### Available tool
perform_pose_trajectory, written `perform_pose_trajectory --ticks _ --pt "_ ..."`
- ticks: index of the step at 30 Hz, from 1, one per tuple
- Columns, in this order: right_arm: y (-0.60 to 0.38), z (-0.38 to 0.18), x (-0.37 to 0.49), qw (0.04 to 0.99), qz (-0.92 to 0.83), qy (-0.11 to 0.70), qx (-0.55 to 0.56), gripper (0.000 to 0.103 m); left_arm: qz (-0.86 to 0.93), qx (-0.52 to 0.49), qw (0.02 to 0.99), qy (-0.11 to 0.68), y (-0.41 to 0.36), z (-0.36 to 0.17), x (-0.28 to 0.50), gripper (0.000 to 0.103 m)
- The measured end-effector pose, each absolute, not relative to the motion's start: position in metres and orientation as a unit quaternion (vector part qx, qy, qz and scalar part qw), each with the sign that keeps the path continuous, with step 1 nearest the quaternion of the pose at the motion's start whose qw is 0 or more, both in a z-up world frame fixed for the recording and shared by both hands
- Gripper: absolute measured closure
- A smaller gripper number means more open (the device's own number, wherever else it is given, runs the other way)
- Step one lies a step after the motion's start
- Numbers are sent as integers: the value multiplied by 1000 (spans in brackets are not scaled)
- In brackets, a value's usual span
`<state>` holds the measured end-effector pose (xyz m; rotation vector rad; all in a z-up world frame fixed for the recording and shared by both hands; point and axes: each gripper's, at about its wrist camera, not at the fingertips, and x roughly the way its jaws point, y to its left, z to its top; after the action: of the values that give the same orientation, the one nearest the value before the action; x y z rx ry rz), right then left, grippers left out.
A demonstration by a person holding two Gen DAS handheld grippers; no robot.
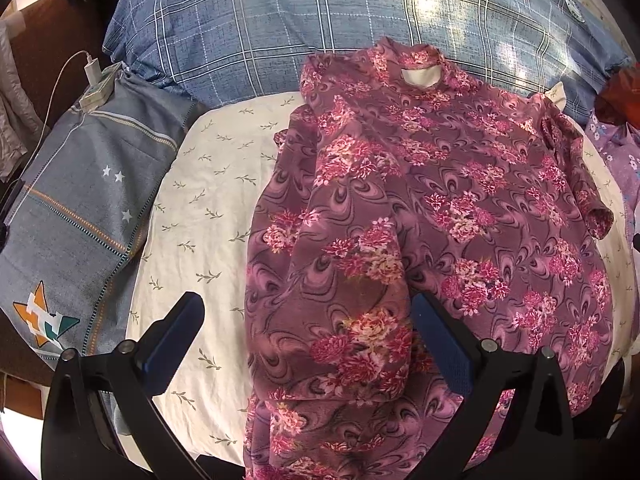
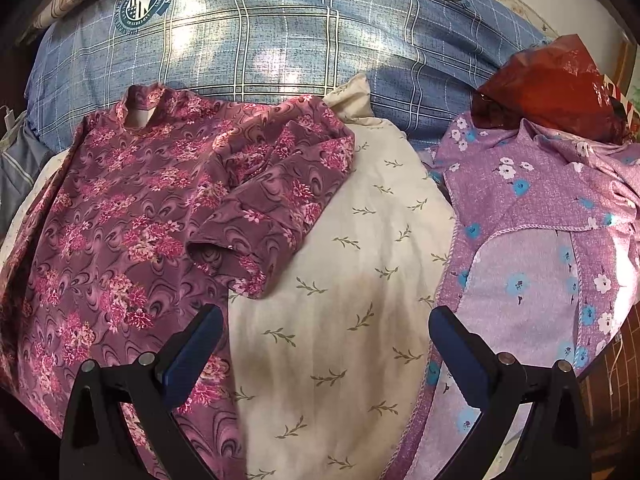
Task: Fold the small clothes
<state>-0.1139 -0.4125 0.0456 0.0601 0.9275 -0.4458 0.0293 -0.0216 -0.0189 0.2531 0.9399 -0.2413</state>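
Garment: your maroon floral short-sleeved top (image 1: 440, 208) lies face up on the cream leaf-print bedsheet (image 1: 200, 208), collar at the far end against the blue plaid quilt (image 1: 280, 12), hem toward you
Fold state: the left sleeve (image 1: 340, 280) and left side panel are already laid over the body; in the right wrist view the right sleeve (image 2: 272, 200) is only bunched up on the right edge, not laid flat
Step in hand: by my reading you are on the side folds, left one done, right one pending
Left hand-held gripper (image 1: 308, 344): spread wide and gripping nothing, low at the near end with the folded sleeve between its blue pads (image 1: 444, 348)
Right hand-held gripper (image 2: 326, 352): also spread wide and empty, hovering over bare bedsheet between the maroon top and the lilac flowered garment (image 2: 532, 240) on the right
Pose: both point away from you toward the quilt, tilted down at the bed
Next move: take the right one left and far to the sleeve cuff, pinch it, and carry it with the right side panel across the body to match the left fold
Care: pinch only the maroon cloth, not the sheet beneath it; keep clear of the lilac garment
Surroundings: a grey striped pillow with stars (image 1: 88, 200) lies left, a red plastic bag (image 2: 552, 84) sits far right
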Motion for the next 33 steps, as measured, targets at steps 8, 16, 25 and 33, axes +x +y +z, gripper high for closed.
perform_pose_trajectory --ticks 8,16,25,33 --pt "-421 43 -119 871 -213 441 38 1 -121 127 875 451 -28 -16 28 0" --pt "-422 40 -119 871 -207 444 39 1 -120 159 876 439 -40 -14 21 0" --pt "-415 45 -130 871 -204 445 24 1 -125 192 880 415 -27 -10 -3 0" --pt "-403 52 -147 874 -196 444 27 0 -124 166 880 427 -7 -14 -18 0"
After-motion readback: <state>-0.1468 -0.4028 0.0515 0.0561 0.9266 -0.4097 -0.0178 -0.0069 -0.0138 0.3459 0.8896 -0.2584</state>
